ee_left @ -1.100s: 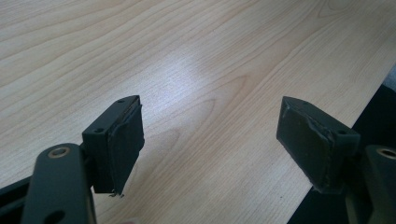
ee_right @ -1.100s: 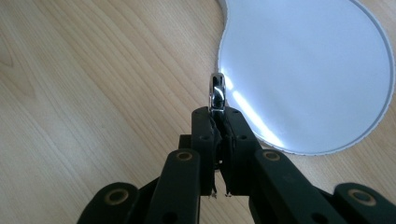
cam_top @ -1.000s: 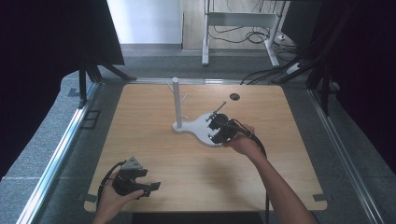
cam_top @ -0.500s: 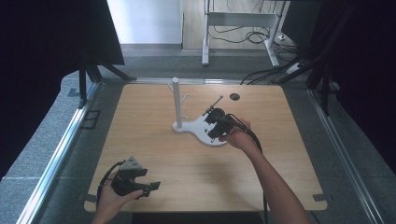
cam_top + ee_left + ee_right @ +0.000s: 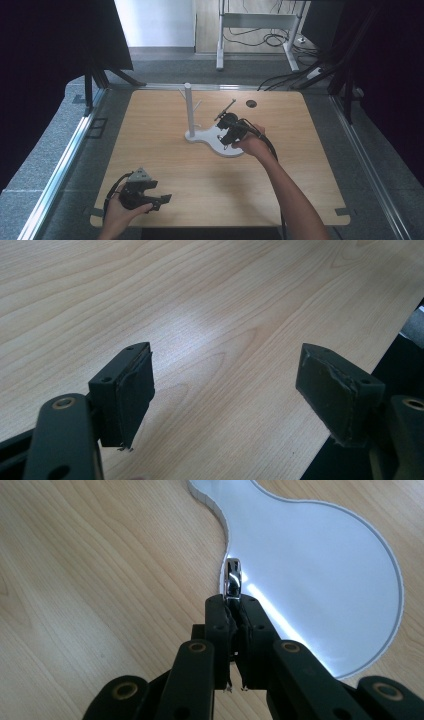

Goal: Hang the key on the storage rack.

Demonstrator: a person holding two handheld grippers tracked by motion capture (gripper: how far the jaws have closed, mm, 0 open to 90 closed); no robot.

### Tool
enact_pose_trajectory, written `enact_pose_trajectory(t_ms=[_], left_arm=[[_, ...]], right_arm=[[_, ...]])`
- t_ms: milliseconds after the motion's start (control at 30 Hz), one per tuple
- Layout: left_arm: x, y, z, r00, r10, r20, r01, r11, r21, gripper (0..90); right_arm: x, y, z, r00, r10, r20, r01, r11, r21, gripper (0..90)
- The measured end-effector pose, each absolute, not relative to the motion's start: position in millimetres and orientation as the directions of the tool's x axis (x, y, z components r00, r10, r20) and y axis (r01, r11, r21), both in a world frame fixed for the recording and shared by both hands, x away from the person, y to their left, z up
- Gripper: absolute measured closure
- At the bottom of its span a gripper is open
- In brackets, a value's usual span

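Note:
A white stand rises from the middle of the wooden table, a tall post (image 5: 189,107) with short pegs on a flat rounded base (image 5: 212,141). My right gripper (image 5: 227,132) hovers over that base and is shut on a small shiny metal ring (image 5: 232,577). In the right gripper view the ring sticks out past the right gripper's (image 5: 233,605) pressed-together tips, just above the edge of the white base (image 5: 320,565). My left gripper (image 5: 161,200) rests near the front left corner. In its own view the left gripper (image 5: 225,385) stands wide open over bare wood.
A round black grommet (image 5: 251,103) sits in the tabletop at the back right. A metal rail (image 5: 65,155) runs along the table's left side. Cables and a desk frame (image 5: 260,20) lie on the floor beyond the far edge.
My right hand has edged slightly left and away, toward the stand's post, with the ring still in its jaws. The left hand has stayed put.

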State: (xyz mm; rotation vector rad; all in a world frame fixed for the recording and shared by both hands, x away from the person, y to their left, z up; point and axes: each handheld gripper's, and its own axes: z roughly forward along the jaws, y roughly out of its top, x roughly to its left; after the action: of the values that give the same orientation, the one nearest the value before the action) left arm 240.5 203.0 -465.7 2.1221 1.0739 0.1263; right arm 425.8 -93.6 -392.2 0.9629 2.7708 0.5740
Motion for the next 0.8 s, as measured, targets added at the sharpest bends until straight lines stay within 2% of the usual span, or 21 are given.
enact_pose_trajectory(t_ms=[800], left_arm=[[239.9, 203.4, -464.4, 0.647, 0.727, -0.23, 0.654, -0.374, 0.657, 23.7]], right_arm=[[445.4, -83.0, -381.1, -0.771, 0.636, -0.029, 0.573, 0.714, 0.402, 84.6]])
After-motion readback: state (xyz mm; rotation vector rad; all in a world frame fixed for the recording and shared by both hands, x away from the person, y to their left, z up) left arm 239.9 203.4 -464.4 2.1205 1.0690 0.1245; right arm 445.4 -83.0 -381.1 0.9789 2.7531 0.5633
